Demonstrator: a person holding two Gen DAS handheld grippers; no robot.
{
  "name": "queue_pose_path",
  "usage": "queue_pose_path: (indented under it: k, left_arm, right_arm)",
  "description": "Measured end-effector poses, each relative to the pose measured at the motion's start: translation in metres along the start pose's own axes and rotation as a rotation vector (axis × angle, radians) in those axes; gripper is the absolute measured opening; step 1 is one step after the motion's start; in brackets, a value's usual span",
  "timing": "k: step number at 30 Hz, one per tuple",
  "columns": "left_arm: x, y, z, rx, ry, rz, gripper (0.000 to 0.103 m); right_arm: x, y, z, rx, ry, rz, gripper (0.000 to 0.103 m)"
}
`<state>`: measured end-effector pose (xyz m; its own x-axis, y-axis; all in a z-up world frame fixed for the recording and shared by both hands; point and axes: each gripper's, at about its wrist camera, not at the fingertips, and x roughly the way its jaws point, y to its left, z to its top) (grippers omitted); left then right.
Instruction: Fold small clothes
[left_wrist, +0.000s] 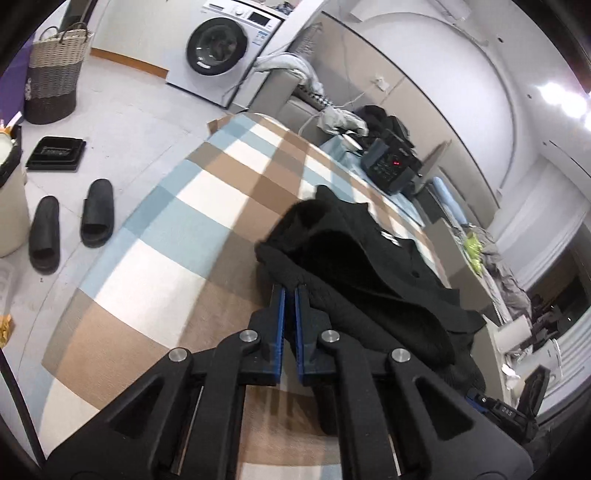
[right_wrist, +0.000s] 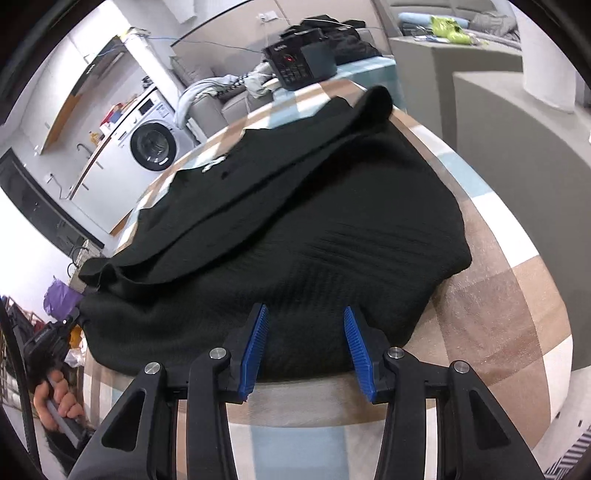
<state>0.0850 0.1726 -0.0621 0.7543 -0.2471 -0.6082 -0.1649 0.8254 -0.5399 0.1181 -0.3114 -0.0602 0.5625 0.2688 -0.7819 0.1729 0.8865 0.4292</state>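
On the checked blue, tan and white table cover (left_wrist: 155, 258) we find one black knit garment (right_wrist: 295, 229), partly doubled over itself, with a small white label (left_wrist: 389, 236) showing on its upper layer. Its near hem lies just short of the table's front edge in the right wrist view.

We note the left gripper (left_wrist: 290, 291) with its blue-padded jaws drawn together on a raised fold of the garment's edge; the cloth is pinched between the tips and lifted off the cover there. The right gripper (right_wrist: 303, 317) stands with its jaws parted, one to each side above the near hem, and grips nothing; whether the tips touch the knit we cannot tell. A hand (right_wrist: 55, 402) shows at the lower left of the right wrist view, wrapped round the other tool's grip.

Beyond the garment, a dark box with a red light (left_wrist: 391, 166) sits at the far end of the table. On the floor we record a pair of black slippers (left_wrist: 96, 214), a woven basket (left_wrist: 55, 77) and a white washing machine (left_wrist: 221, 48).
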Motion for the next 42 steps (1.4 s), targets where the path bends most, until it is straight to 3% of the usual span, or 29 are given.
queue_pose_path:
  k: [3, 9, 12, 14, 17, 19, 22, 32, 37, 42]
  left_arm:
    - [0.000, 0.011, 0.006, -0.037, -0.023, 0.039, 0.002]
    - [0.002, 0.019, -0.005, -0.070, 0.072, 0.030, 0.003]
    - [0.006, 0.019, -0.018, -0.076, 0.112, 0.008, 0.011]
    - [0.012, 0.017, -0.023, -0.077, 0.129, 0.015, 0.025]
    - [0.021, 0.012, -0.026, -0.083, 0.140, -0.012, 0.025]
    - [0.024, 0.008, -0.027, -0.077, 0.115, -0.029, 0.025]
    - [0.029, 0.002, -0.028, -0.059, 0.109, -0.038, 0.005]
    - [0.022, 0.006, -0.020, -0.042, 0.099, -0.100, 0.003]
    - [0.024, 0.013, -0.013, -0.047, 0.110, -0.126, 0.003]
    - [0.026, 0.018, -0.009, -0.053, 0.120, -0.154, 0.002]
  right_arm:
    - [0.000, 0.001, 0.000, -0.009, 0.000, 0.000, 0.044]
    - [-0.002, -0.001, 0.000, 0.010, 0.006, 0.008, 0.044]
    - [-0.010, 0.011, -0.002, -0.037, -0.007, 0.016, 0.045]
    - [-0.014, 0.025, -0.005, -0.083, -0.010, 0.047, 0.048]
    - [-0.011, 0.054, -0.013, -0.138, 0.015, 0.107, 0.051]
    - [-0.005, 0.077, -0.022, -0.176, 0.037, 0.147, 0.051]
    - [0.005, 0.119, -0.038, -0.274, 0.055, 0.158, 0.052]
    - [0.051, 0.249, -0.087, -0.621, 0.148, 0.201, 0.052]
    - [0.069, 0.286, -0.104, -0.735, 0.162, 0.175, 0.052]
    - [0.085, 0.314, -0.115, -0.826, 0.123, 0.145, 0.052]
